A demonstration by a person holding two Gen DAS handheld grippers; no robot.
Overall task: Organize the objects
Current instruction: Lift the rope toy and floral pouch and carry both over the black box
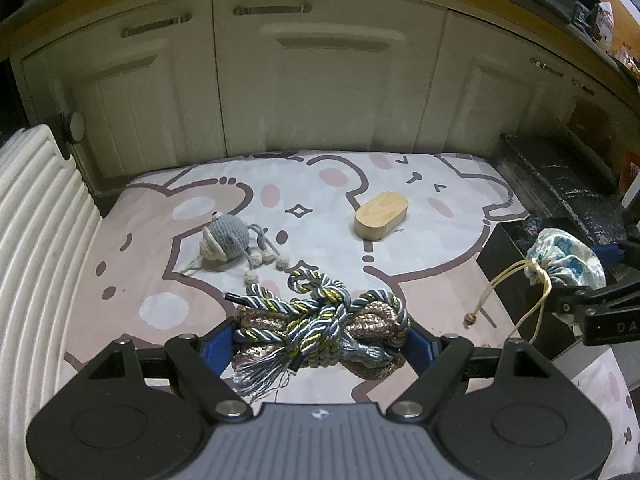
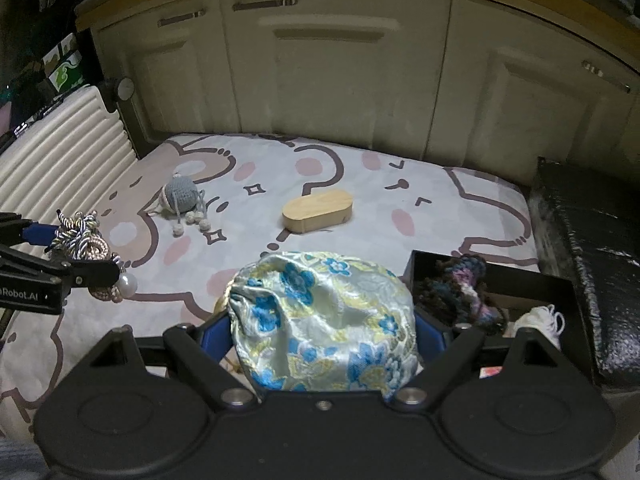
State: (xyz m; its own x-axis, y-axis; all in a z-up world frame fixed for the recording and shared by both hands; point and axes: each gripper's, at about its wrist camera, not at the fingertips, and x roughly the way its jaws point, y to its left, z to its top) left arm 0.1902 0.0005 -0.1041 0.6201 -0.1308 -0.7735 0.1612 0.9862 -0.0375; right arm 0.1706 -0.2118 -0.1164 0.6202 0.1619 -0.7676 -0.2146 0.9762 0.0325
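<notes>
Clamped on rope bundle [image 1: 320, 328] and brocade pouch [image 2: 324, 320], both grippers, left gripper [image 1: 320, 344] and right gripper [image 2: 324, 340], mid-carry; next, into black box [image 2: 520, 280] at mat's [image 2: 460, 208] right edge.

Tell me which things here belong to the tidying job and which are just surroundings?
Job:
left gripper holding rope bundle
right gripper holding floral pouch
crochet toy
wooden block
black box

Surroundings:
cartoon mat
cabinet doors
ribbed cushion
</notes>
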